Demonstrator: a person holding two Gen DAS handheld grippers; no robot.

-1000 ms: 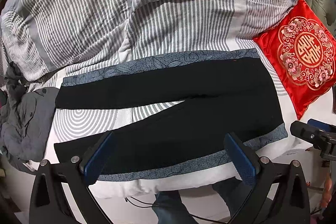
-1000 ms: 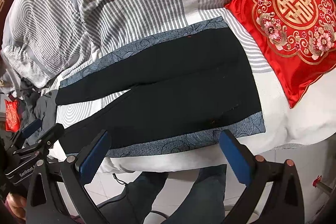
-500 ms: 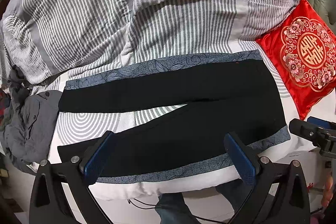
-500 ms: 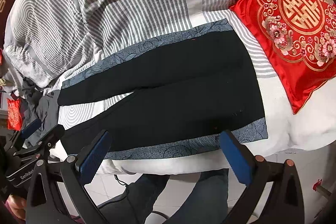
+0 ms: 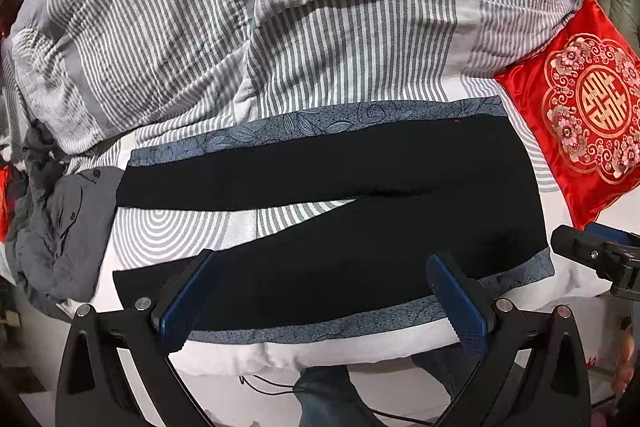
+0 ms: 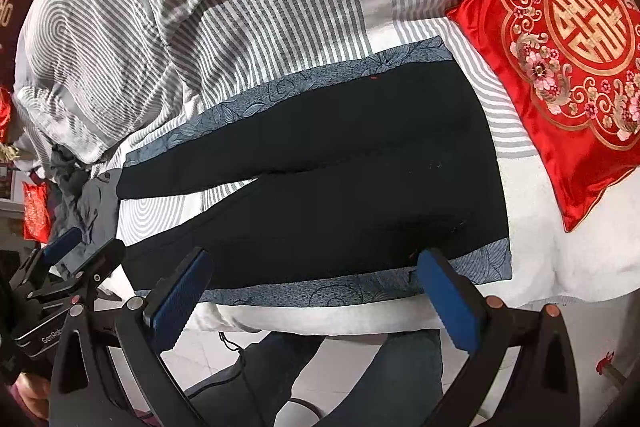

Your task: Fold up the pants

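Black pants (image 5: 360, 223) with blue-grey patterned side bands lie spread flat on the bed, waist to the right, two legs splayed to the left; they also show in the right wrist view (image 6: 340, 187). My left gripper (image 5: 320, 299) is open and empty, hovering over the near leg at the bed's front edge. My right gripper (image 6: 316, 299) is open and empty, hovering over the near patterned band close to the waist. The right gripper shows at the right edge of the left wrist view (image 5: 600, 255); the left gripper shows at the left of the right wrist view (image 6: 76, 259).
A grey-and-white striped duvet (image 5: 280, 27) is bunched behind the pants. A red embroidered cushion (image 5: 580, 107) lies right of the waist. Crumpled grey clothes (image 5: 60, 219) lie by the leg ends. The person's jeans-clad legs (image 6: 340, 379) stand at the bed's front edge.
Both grippers have drifted slightly, so the pants and cushion sit a little lower in both views. Both stay open; the pants have not moved.
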